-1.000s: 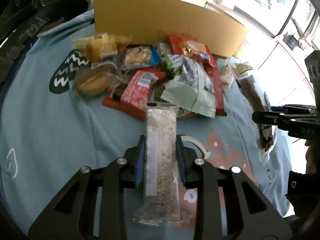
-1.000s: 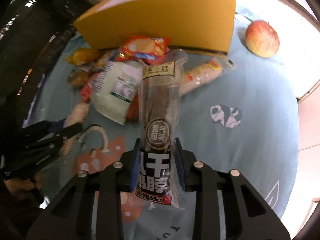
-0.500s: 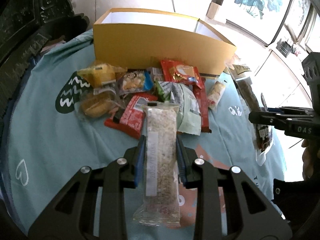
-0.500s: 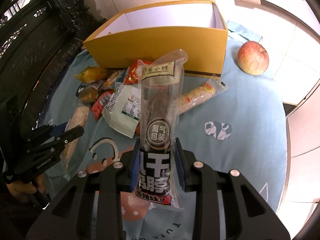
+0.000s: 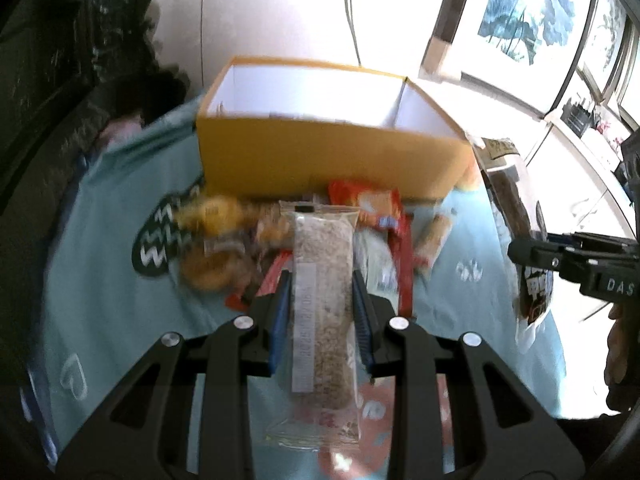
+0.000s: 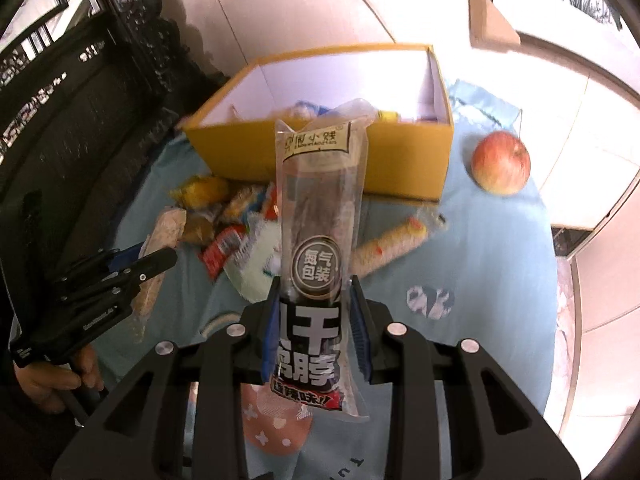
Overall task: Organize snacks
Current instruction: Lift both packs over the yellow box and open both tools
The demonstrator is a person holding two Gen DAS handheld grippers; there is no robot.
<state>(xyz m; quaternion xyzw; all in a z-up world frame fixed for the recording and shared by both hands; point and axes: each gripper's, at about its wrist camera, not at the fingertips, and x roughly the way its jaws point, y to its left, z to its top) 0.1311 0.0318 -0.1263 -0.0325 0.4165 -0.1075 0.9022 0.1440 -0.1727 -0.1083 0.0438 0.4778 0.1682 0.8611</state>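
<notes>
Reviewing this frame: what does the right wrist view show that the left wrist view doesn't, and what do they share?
Only the right wrist view shows the red-yellow apple on the cloth beside the box, and wrapped items already lying inside the box.

Only the left wrist view shows the framed blue pictures on the wall.

Both show the open yellow cardboard box, the loose snack pile in front of it on the light blue tablecloth, the left gripper shut on the clear oat bar packet, and the right gripper shut on the dark jerky packet.
</notes>
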